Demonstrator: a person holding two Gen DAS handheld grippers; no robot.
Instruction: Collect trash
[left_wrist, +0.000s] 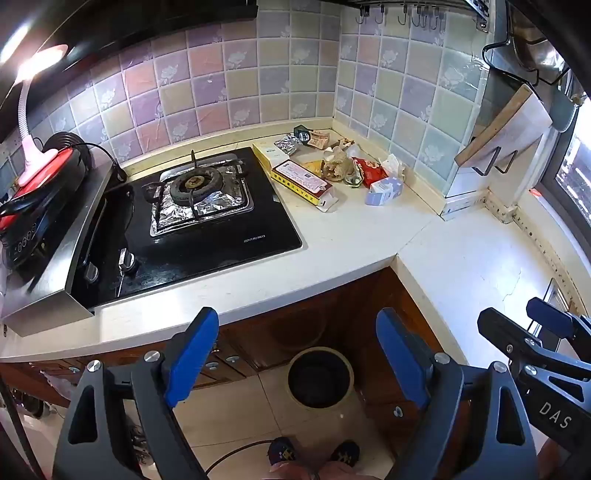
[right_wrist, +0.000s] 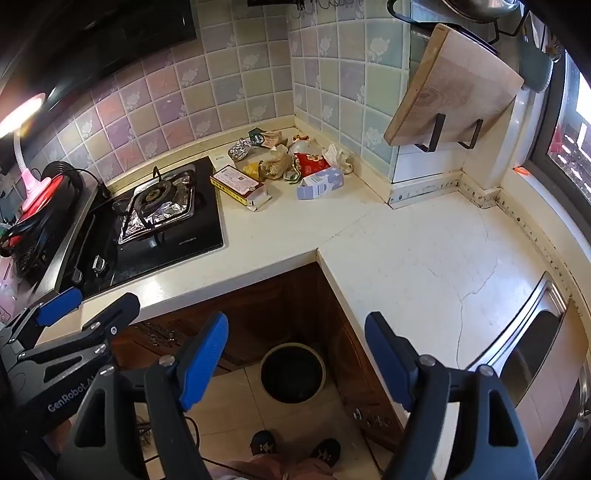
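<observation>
the trash pile (left_wrist: 332, 166) lay in the far corner of the worktop (left_wrist: 369, 236), ahead and well apart from both empty, wide-open tools, the right hand-held gripper (right_wrist: 295, 362) seemingly no nearer than the left hand-held gripper (left_wrist: 295, 358), with the long yellow box (left_wrist: 301, 177) lying diagonally beside the stove (left_wrist: 199, 206).

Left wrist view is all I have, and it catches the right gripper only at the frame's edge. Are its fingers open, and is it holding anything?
Observer: The right gripper is open and empty. In its own view the round bin on the floor shows between the fingers.
Operator: What is further right along the counter? My view cuts off there.
Observer: A steel sink is set into the counter, below the window.
</observation>
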